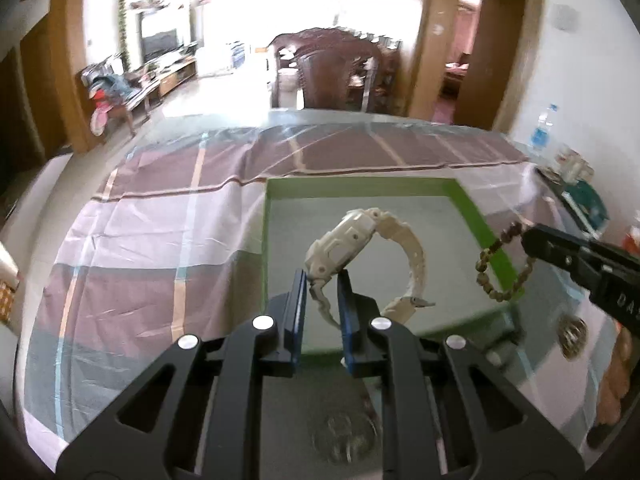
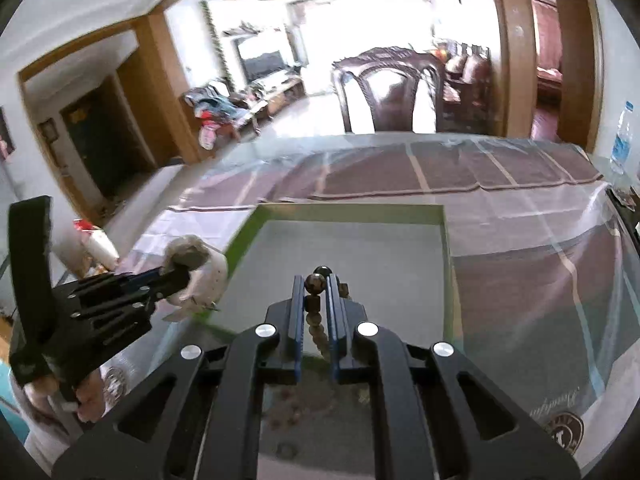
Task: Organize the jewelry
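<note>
My left gripper (image 1: 322,280) is shut on the strap of a cream-white wristwatch (image 1: 352,242), which hangs above the green-rimmed tray (image 1: 362,188). In the right wrist view the same left gripper (image 2: 176,276) shows at the left with the watch (image 2: 202,276) in it. My right gripper (image 2: 316,282) is shut on a dark beaded bracelet (image 2: 314,308), whose beads run down between the blue pads. From the left wrist view that right gripper (image 1: 528,242) comes in from the right, and the bracelet (image 1: 490,276) dangles as a loop over the tray's right rim.
The tray (image 2: 352,216) lies on a plaid cloth under clear plastic (image 1: 160,240). A dark wooden chair (image 2: 390,92) stands at the table's far side. A water bottle (image 1: 542,128) and small items (image 1: 580,184) crowd the right edge. A person's hand (image 2: 60,392) holds the left gripper.
</note>
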`<state>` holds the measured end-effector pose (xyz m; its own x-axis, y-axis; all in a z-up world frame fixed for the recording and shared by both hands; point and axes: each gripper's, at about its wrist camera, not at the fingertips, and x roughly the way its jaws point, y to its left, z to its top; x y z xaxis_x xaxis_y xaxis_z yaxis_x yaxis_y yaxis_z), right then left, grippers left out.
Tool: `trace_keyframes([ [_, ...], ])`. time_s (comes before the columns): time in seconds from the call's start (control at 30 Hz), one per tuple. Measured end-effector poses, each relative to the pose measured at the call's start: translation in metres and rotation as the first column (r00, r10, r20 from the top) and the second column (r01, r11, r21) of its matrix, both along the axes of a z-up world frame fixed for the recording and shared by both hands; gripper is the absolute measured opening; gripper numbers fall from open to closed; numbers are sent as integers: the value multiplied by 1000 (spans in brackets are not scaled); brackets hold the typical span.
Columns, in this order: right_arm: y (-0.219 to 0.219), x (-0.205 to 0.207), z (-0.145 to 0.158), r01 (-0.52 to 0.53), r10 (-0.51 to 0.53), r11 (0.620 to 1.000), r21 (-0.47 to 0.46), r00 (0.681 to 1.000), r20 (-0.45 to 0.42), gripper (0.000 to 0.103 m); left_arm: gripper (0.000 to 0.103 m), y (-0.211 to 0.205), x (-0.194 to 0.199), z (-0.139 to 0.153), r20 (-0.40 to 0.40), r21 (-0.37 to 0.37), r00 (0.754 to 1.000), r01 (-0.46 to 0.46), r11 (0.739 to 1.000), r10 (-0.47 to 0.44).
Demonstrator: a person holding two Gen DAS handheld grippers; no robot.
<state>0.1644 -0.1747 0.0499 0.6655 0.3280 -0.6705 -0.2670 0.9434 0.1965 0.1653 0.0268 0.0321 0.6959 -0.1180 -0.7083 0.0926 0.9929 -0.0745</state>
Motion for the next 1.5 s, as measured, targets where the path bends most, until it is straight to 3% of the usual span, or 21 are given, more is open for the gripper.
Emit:
trace_keyframes([
  [0.13,-1,27,-37,48,-48,999,-5,996,-74,11,16,-1,28,-31,-87,-33,996,-17,999,15],
  [0.2,-3,32,-46,70,-70,998,-1,994,-88,11,21,-3,35,-42,-102,-35,995,-24,999,21],
  [0.27,-10,30,-52,91,-90,996,5,990,-109,23,41,-3,34,-41,-84,-29,996,-39,999,37],
  [0.3,-13,27,-51,91,-88,996,16,989,-116,42,53,-2,32,-40,-74,-27,997,-41,999,39],
  [0.33,-20,20,-48,95,-91,995,33,990,-109,54,54,-1,26,-36,-56,-25,998,-43,999,42],
  [0.4,-29,1,-39,99,-96,995,34,992,-82,56,56,4,13,-31,-42,-13,998,-41,999,40],
  [0.5,-47,-32,-34,99,-96,994,40,993,-62,56,67,20,-16,-34,-50,10,996,-77,997,78],
  [0.63,-58,-63,-55,66,-64,998,23,993,-102,65,74,34,-48,-61,-110,7,987,-121,993,121],
  [0.77,-44,-60,-82,44,-51,998,-47,986,-157,65,74,32,-63,-89,-197,-16,974,-113,993,108],
  [0.9,-36,-47,-106,69,-89,992,-107,977,-194,65,76,17,-77,-104,-229,1,971,-65,998,64],
  [0.97,-32,-46,-113,57,-77,994,-96,971,-225,50,78,13,-82,-108,-230,11,972,-55,998,56],
  [1.03,-34,-46,-122,38,-48,998,-42,961,-272,23,81,12,-87,-110,-226,20,972,-56,998,59],
  [1.13,-40,-48,-126,-3,45,992,123,940,-338,12,81,14,-92,-112,-232,18,971,-59,998,61],
  [1.2,-43,-51,-127,-26,128,964,266,918,-375,11,81,14,-94,-110,-227,15,972,-58,998,60],
  [1.23,-46,-52,-130,-36,195,927,372,896,-399,11,81,14,-94,-110,-226,13,972,-57,998,58],
  [1.3,-54,-52,-139,3,241,874,485,865,-440,12,81,14,-94,-110,-223,13,973,-53,998,55],
  [1.37,-65,-55,-146,70,178,878,474,871,-459,16,81,15,-93,-110,-224,18,973,-51,999,54],
  [1.43,-74,-62,-141,104,79,919,381,896,-436,39,82,14,-94,-110,-226,19,973,-48,999,51],
  [1.5,-78,-68,-138,103,69,925,367,901,-427,42,82,13,-96,-111,-229,22,972,-43,999,47],
])
